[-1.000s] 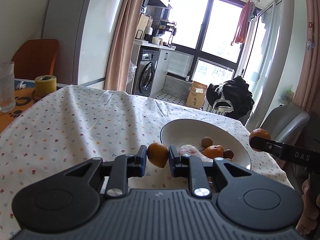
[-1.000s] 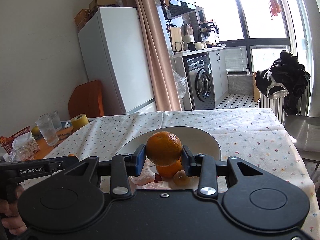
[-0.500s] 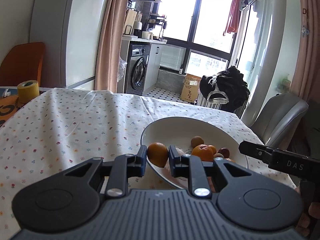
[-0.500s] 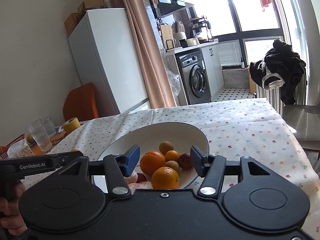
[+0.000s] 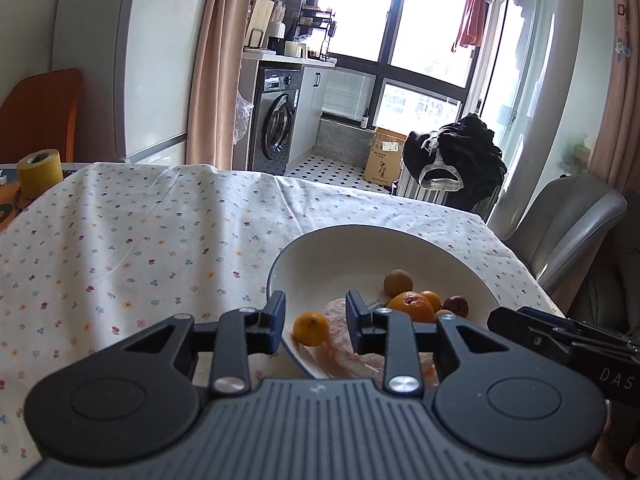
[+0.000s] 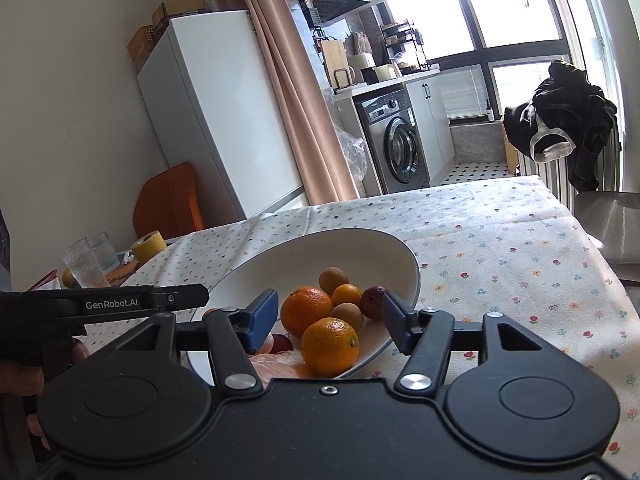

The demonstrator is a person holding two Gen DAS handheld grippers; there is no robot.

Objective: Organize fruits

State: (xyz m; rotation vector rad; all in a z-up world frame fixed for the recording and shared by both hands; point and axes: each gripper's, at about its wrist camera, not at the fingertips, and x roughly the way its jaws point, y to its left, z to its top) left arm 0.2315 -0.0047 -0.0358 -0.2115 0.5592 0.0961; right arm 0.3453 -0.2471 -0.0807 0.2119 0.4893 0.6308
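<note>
Both grippers hang over the bowl (image 6: 404, 256) on the counter (image 5: 140, 240), and both are spread wide with nothing between the pads. The left gripper (image 5: 315, 316) hovers at the bowl's near-left rim; a small mandarin (image 5: 311, 328) sits just inside that rim, framed between the parted fingers but touching neither. The right gripper (image 6: 329, 314) hovers at the bowl's near side, above a big orange (image 6: 329, 346) that lies against a second orange (image 6: 306, 311) behind it. Deeper in the bowl: two brownish round fruits, a small orange one and a dark red one, all bunched together. Something pale and pinkish lies at the bowl's near edge; hard to say what it is.

This looks like the drop-off step: fruit in the bowl, hands empty. No loose fruit shows on the cloth around the bowl, though a yellowish one may sit far left of it, beside the glasses (image 6: 86, 262). Next move, as I judge it: lift both grippers clear of the rim without nudging the mandarin, which sits close enough to the edge to be knocked out, then look for anything left.
</note>
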